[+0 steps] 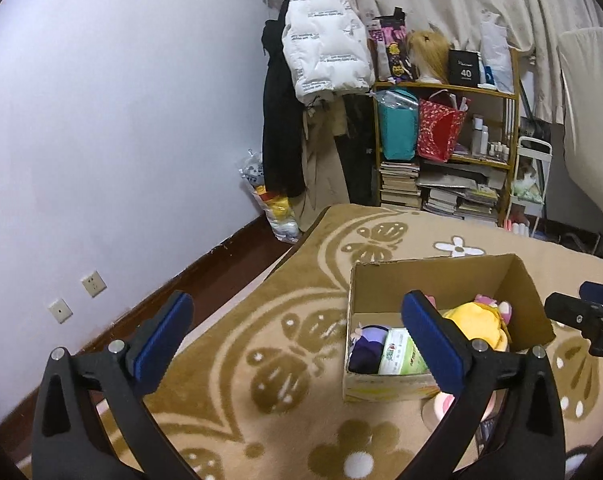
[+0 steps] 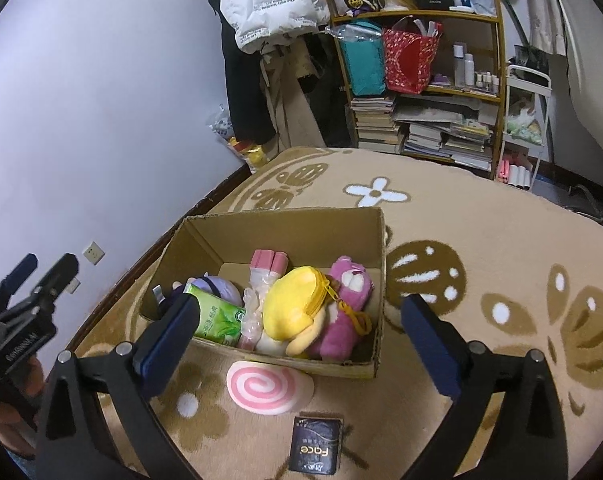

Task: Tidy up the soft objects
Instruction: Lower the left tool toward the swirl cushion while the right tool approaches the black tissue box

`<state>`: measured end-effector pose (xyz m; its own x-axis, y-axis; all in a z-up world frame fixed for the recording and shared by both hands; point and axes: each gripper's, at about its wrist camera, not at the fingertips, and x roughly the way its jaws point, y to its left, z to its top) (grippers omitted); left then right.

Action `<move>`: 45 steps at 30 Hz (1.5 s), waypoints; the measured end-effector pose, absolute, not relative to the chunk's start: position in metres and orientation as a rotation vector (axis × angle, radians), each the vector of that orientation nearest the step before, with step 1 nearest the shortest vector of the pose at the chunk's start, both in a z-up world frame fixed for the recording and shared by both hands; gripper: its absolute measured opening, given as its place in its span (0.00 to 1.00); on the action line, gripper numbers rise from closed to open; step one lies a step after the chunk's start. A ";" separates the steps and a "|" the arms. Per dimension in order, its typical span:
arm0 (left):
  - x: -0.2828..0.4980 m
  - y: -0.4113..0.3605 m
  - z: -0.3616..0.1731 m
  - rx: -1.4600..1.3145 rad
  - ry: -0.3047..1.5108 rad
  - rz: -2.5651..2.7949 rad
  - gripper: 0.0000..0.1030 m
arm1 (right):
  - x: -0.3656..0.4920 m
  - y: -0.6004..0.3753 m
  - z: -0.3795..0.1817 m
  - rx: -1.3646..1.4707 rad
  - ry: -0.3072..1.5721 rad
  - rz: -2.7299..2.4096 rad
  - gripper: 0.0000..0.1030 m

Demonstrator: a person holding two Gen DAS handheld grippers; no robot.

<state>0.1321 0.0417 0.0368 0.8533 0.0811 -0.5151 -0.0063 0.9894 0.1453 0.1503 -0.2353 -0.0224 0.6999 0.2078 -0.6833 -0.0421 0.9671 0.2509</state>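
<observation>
The right tool [image 2: 301,336] is spread wide and holds nothing. Nearest, just below the gap between its fingers, a dark packet [image 2: 316,445] marked "Face" lies on the rug [image 2: 481,240]. A little farther ahead sits a pink swirl cushion [image 2: 267,388], touching or almost touching the near wall of the box [image 2: 285,224].

The box stands straight ahead of this tool, open at the top. Inside, from the tool's left finger across to its right: a green tissue pack [image 2: 217,318], a purple plush [image 2: 221,286] behind it, a yellow plush [image 2: 291,308] in the middle, and a pink plush [image 2: 343,312] against the right wall. A pink-capped item [image 2: 267,266] stands toward the back.

The left tool [image 1: 297,338] is also wide open and empty — the box [image 1: 441,280] lies ahead and to its right, partly behind its right finger. The right tool [image 1: 589,316] shows at the far right edge of this view.

Beyond the rug, a shelf [image 2: 441,92] of books and bags stands against the curtain, with a white jacket [image 2: 269,0] hanging to its left.
</observation>
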 end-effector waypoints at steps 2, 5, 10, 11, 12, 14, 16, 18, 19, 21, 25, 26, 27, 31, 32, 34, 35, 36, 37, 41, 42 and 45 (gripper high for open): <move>0.127 0.041 0.043 0.138 0.549 0.025 1.00 | 0.144 -0.236 -0.017 0.220 0.776 0.140 1.00; 0.117 0.040 0.048 0.125 0.563 -0.018 1.00 | 0.135 -0.236 -0.010 0.205 0.770 0.133 1.00; 0.107 0.027 0.045 0.146 0.591 -0.065 1.00 | 0.121 -0.237 -0.005 0.206 0.766 0.134 1.00; 0.106 0.024 0.042 0.153 0.599 -0.074 1.00 | 0.119 -0.237 -0.005 0.205 0.766 0.127 1.00; 0.105 0.020 0.040 0.155 0.609 -0.086 1.00 | 0.117 -0.237 -0.005 0.205 0.768 0.122 1.00; 0.105 0.014 0.035 0.151 0.628 -0.108 1.00 | 0.113 -0.235 -0.008 0.205 0.777 0.121 1.00; 0.106 0.007 0.029 0.152 0.645 -0.123 1.00 | 0.109 -0.233 -0.013 0.198 0.792 0.114 1.00; 0.108 0.000 0.022 0.154 0.667 -0.138 1.00 | 0.106 -0.230 -0.019 0.190 0.808 0.109 1.00; 0.109 -0.003 0.018 0.156 0.680 -0.146 1.00 | 0.104 -0.229 -0.024 0.190 0.822 0.106 1.00; 0.111 -0.007 0.009 0.168 0.702 -0.155 1.00 | 0.101 -0.229 -0.032 0.200 0.841 0.098 1.00; 0.116 -0.018 -0.008 0.194 0.748 -0.164 0.99 | 0.098 -0.229 -0.048 0.223 0.884 0.097 1.00; 0.118 -0.020 -0.012 0.193 0.756 -0.171 0.99 | 0.097 -0.229 -0.052 0.215 0.892 0.092 1.00; 0.120 -0.022 -0.016 0.194 0.764 -0.174 0.99 | 0.097 -0.228 -0.055 0.208 0.901 0.091 1.00; 0.131 -0.028 -0.035 0.207 0.812 -0.187 0.99 | 0.099 -0.227 -0.070 0.199 0.951 0.096 1.00; 0.133 -0.029 -0.038 0.208 0.824 -0.190 0.99 | 0.100 -0.228 -0.073 0.204 0.963 0.094 1.00; 0.138 -0.031 -0.046 0.218 0.847 -0.189 0.99 | 0.100 -0.228 -0.078 0.209 0.980 0.099 1.00; 0.141 -0.032 -0.050 0.225 0.855 -0.186 0.99 | 0.100 -0.227 -0.081 0.210 0.988 0.098 1.00; 0.142 -0.032 -0.053 0.230 0.862 -0.184 0.99 | 0.099 -0.226 -0.084 0.210 0.996 0.100 1.00; 0.144 -0.032 -0.057 0.230 0.873 -0.186 0.99 | 0.100 -0.224 -0.086 0.208 1.002 0.101 1.00; 0.151 -0.033 -0.065 0.220 0.910 -0.208 0.99 | 0.101 -0.221 -0.097 0.190 1.042 0.106 1.00; 0.152 -0.034 -0.066 0.219 0.917 -0.219 0.99 | 0.101 -0.222 -0.100 0.192 1.051 0.105 1.00; 0.154 -0.037 -0.068 0.215 0.932 -0.243 0.99 | 0.100 -0.224 -0.110 0.202 1.090 0.108 1.00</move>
